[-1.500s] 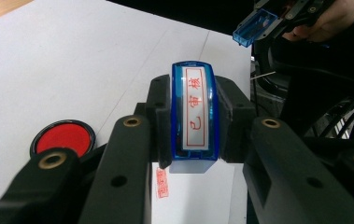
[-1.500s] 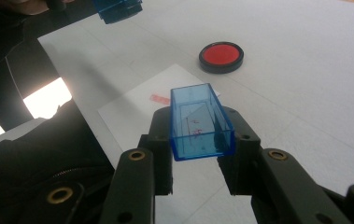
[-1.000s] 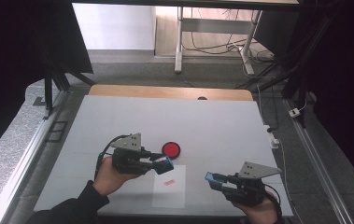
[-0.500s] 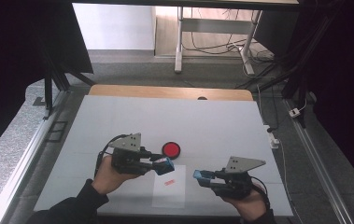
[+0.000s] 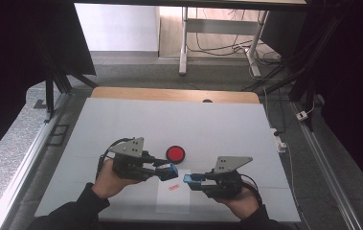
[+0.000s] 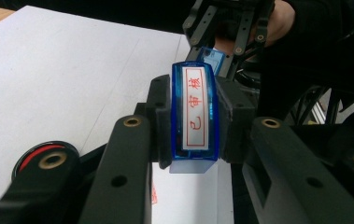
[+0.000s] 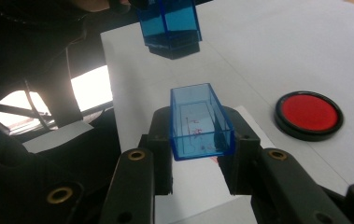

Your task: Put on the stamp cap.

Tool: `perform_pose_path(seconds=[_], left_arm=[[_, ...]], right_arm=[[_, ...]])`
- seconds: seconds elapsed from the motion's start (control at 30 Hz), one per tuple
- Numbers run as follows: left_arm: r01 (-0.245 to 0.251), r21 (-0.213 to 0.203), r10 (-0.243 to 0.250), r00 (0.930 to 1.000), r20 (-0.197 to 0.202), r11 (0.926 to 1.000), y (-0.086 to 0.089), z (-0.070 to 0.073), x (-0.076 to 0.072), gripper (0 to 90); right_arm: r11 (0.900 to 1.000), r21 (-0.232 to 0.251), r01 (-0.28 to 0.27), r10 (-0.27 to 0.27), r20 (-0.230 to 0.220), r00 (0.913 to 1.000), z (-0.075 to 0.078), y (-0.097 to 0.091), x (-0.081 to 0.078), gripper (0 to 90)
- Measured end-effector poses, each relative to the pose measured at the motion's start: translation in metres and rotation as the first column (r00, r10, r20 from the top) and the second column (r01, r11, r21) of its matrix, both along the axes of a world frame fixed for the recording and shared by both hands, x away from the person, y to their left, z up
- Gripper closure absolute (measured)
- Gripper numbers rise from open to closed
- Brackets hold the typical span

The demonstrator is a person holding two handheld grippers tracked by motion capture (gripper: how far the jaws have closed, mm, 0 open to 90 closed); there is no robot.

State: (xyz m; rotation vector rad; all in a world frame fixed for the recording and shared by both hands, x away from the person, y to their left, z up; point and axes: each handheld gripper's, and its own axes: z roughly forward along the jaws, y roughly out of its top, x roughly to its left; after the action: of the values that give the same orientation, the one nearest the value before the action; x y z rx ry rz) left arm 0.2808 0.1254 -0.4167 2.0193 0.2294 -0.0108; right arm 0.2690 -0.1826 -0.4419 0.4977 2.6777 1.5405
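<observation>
My left gripper (image 5: 167,172) is shut on a blue stamp (image 6: 194,116) whose face, with red characters in a red frame, is turned toward its camera. My right gripper (image 5: 190,179) is shut on a clear blue cap (image 7: 200,122), its open side turned upward in the right gripper view. The two tips point at each other a short way apart, above a white sheet of paper (image 5: 172,199) that bears a small red stamp mark (image 5: 172,187). The stamp (image 7: 169,23) hangs beyond the cap in the right gripper view. A round red ink pad (image 5: 175,154) lies just behind the paper.
A white mat (image 5: 169,120) covers the table, with a wooden edge strip (image 5: 169,95) at the far side. Metal rails run along both sides. Table legs and cables stand on the floor beyond. The ink pad (image 7: 309,114) lies right of the cap.
My right gripper has moved left with the cap, closing most of the gap to the stamp. The left gripper has stayed where it was.
</observation>
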Motion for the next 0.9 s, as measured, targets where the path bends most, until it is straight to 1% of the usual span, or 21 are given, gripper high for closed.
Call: perform_pose_path(seconds=[0.23,0.37,0.5,0.7,0.9], left_arm=[[0.029,0.002,-0.029,0.9995,0.012,0.9996,0.0,0.0,0.0,70.1],[0.046,0.001,-0.046,0.9988,0.017,0.999,-0.001,0.0,-0.001,70.2],[0.064,0.006,-0.064,0.9975,0.029,0.998,-0.003,-0.001,-0.002,70.2],[0.091,0.006,-0.091,0.9949,0.043,0.9958,-0.005,-0.002,-0.003,70.1],[0.115,0.004,-0.115,0.9918,0.056,0.9934,-0.006,-0.002,-0.004,70.2]], right_arm=[[0.9976,-0.017,-0.067,0.067,-0.008,0.9977,-0.005,0.015,0.003,67.9],[0.9951,-0.021,-0.097,0.097,-0.005,0.9953,-0.008,0.021,0.005,68.0],[0.9922,-0.016,-0.124,0.124,-0.014,0.9922,-0.01,0.028,0.006,68.0],[0.9876,-0.019,-0.156,0.155,-0.012,0.9878,-0.011,0.039,0.008,68.0],[0.9845,-0.023,-0.174,0.174,-0.008,0.9848,-0.012,0.045,0.009,68.0]])
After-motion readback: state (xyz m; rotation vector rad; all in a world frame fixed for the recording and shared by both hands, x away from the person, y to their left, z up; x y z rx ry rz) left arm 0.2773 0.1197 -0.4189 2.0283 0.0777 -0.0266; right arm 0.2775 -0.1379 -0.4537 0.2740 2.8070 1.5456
